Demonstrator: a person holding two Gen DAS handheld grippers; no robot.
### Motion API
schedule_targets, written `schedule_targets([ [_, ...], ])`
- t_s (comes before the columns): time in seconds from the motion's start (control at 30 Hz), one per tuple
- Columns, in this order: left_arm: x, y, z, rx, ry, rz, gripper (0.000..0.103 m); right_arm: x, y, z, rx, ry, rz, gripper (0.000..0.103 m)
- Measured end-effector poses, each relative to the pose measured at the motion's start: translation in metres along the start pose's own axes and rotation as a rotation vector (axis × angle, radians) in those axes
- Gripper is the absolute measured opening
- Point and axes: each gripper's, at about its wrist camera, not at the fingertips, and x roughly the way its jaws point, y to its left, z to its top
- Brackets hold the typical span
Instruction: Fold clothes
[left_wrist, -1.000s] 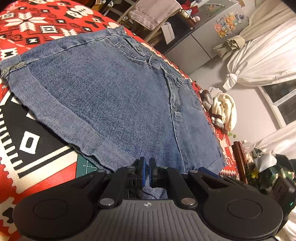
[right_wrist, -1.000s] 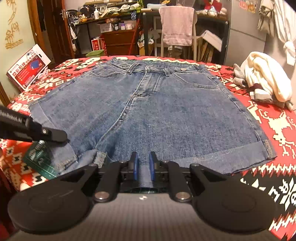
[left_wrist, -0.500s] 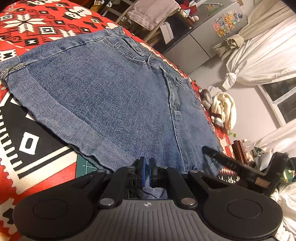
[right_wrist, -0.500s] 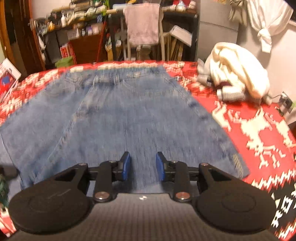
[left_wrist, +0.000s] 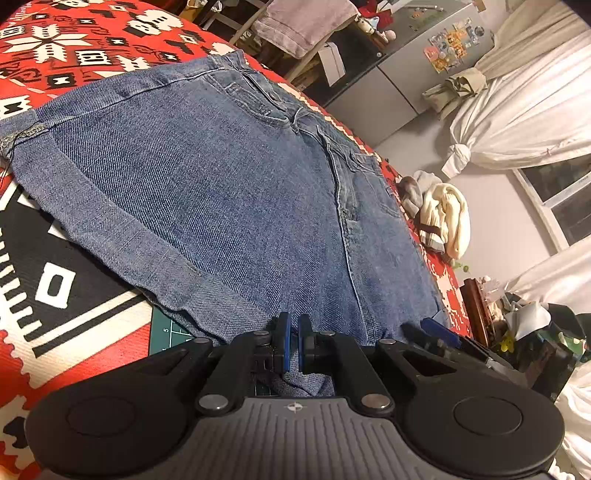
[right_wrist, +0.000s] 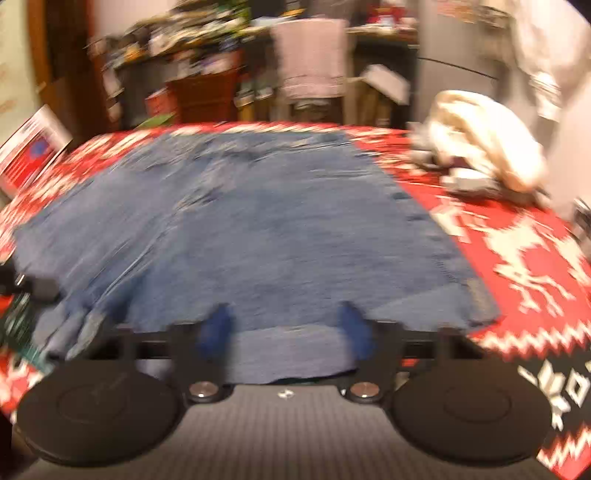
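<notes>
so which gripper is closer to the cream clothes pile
Right. The right gripper sits at the shorts' hem on the side toward the cream clothes pile. The left gripper pinches the hem near the crotch, farther from the pile.

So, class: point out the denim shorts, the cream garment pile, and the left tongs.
denim shorts (left_wrist: 229, 206): left wrist view, leg panel.
cream garment pile (left_wrist: 448, 218): left wrist view, cream bulk.
left tongs (left_wrist: 291, 341): left wrist view, between tips.

Left tool (left_wrist: 291, 341) seemingly pinching shorts (left_wrist: 229, 192)

Cluttered home room, patterned red blanket (left_wrist: 74, 48), tied white curtains (left_wrist: 517, 122), magnet-covered fridge (left_wrist: 436, 62), laundry pile (right_wrist: 487, 147)
</notes>
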Motion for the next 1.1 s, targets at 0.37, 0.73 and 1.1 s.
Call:
schedule_targets([
  [0.37, 0.001, 0.002, 0.001, -0.007, 0.002, -0.011, 0.004, -0.007, 0.002, 0.018, 0.038, -0.033, -0.049, 0.100],
  [0.73, 0.001, -0.001, 0.000, 0.004, 0.001, -0.007, 0.004, 0.022, -0.018, 0.016, 0.012, 0.027, -0.077, 0.103],
  [1.1, 0.001, -0.001, -0.001, 0.002, 0.000, -0.008, 0.004, 0.012, -0.013, -0.001, 0.025, -0.038, -0.096, 0.103],
])
